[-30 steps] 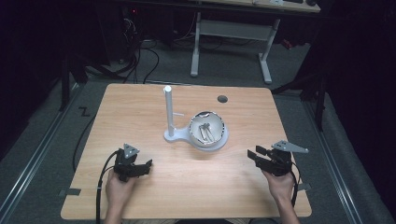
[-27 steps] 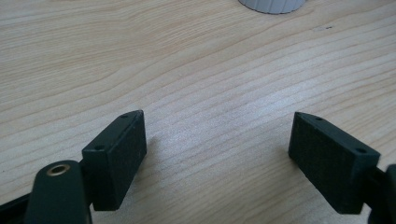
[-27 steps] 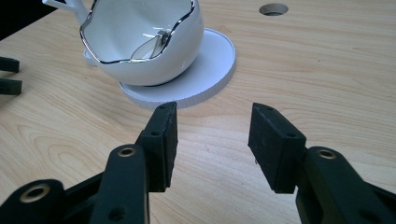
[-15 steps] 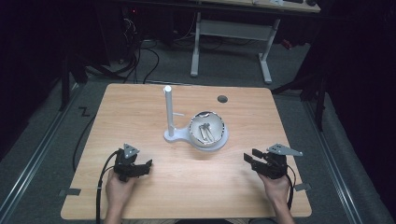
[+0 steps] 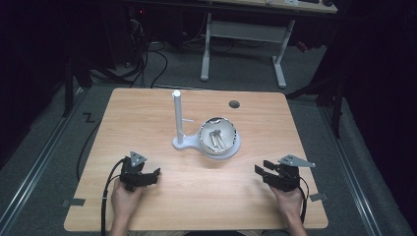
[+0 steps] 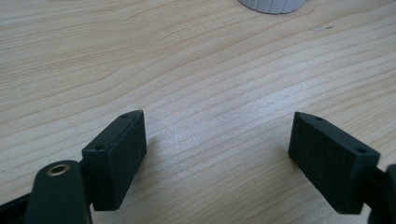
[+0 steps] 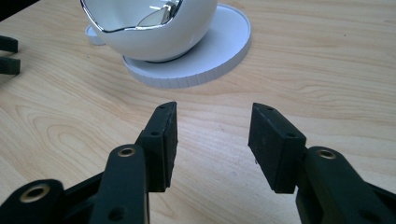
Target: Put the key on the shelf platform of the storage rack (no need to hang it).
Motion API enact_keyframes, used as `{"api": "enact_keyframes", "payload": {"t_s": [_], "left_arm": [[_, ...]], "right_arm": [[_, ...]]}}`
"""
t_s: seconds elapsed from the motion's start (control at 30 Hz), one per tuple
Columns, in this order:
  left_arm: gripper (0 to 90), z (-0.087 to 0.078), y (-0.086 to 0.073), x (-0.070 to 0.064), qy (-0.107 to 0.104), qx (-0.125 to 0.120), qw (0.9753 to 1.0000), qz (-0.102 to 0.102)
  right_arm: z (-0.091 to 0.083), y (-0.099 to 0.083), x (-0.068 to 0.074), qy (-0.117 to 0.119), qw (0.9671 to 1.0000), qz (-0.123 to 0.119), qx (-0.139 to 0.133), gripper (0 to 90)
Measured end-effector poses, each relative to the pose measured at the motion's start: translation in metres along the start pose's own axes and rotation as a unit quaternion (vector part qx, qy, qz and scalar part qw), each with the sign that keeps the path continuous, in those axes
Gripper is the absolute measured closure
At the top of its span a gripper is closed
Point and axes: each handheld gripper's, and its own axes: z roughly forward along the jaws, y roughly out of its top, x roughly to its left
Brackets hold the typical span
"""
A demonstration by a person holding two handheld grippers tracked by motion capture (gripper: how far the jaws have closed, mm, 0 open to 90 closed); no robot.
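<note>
A: At the centre of the high view, a white bowl (image 5: 218,137) with a shiny silver rim is seated on a round white base plate (image 5: 231,149), and small metal pieces are seen inside it. What is found beside it?

B: Just left of the bowl, a slim white upright post (image 5: 177,117) is raised from the same base. Everything is carried by a pale wooden table (image 5: 147,113) with fine grain and rounded corners; a small dark round hole (image 5: 234,104) is cut near its upper right edge.

A: How are the grippers held?

B: In the lower left of the high view, the left gripper (image 5: 153,175) is held low over the wood, its black block-shaped jaws spread wide with nothing between them; in the left gripper view, bare grain is seen across the gap. In the lower right, the right gripper (image 5: 260,172) is parted more narrowly, also holding nothing. A grey three-cornered plate is borne on top of each.

A: And the open room?

B: Bare wood is left between both grippers and the base plate. In the right gripper view, the plate's ribbed edge (image 7: 196,77) is seen near, ahead of the jaws, apart from them.
</note>
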Motion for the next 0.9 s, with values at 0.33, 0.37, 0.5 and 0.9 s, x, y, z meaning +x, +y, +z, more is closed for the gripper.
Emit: {"api": "enact_keyframes", "payload": {"t_s": [0.33, 0.37, 0.5, 0.9], "left_arm": [[19.5, 0.0, 0.0, 0.0, 0.0, 0.0, 1.0, -0.001], [19.5, 0.0, 0.0, 0.0, 0.0, 0.0, 1.0, 0.0], [19.5, 0.0, 0.0, 0.0, 0.0, 0.0, 1.0, -0.001], [19.5, 0.0, 0.0, 0.0, 0.0, 0.0, 1.0, -0.001]], "right_arm": [[0.005, -0.007, 0.004, 0.0, 0.9999, -0.004, 0.011, 52.7], [0.006, -0.008, 0.004, 0.001, 0.9999, -0.006, 0.012, 52.7], [0.009, -0.01, 0.006, 0.002, 0.9999, -0.006, 0.015, 52.6], [0.022, -0.017, 0.01, 0.003, 0.9996, -0.011, 0.025, 52.6]]}}
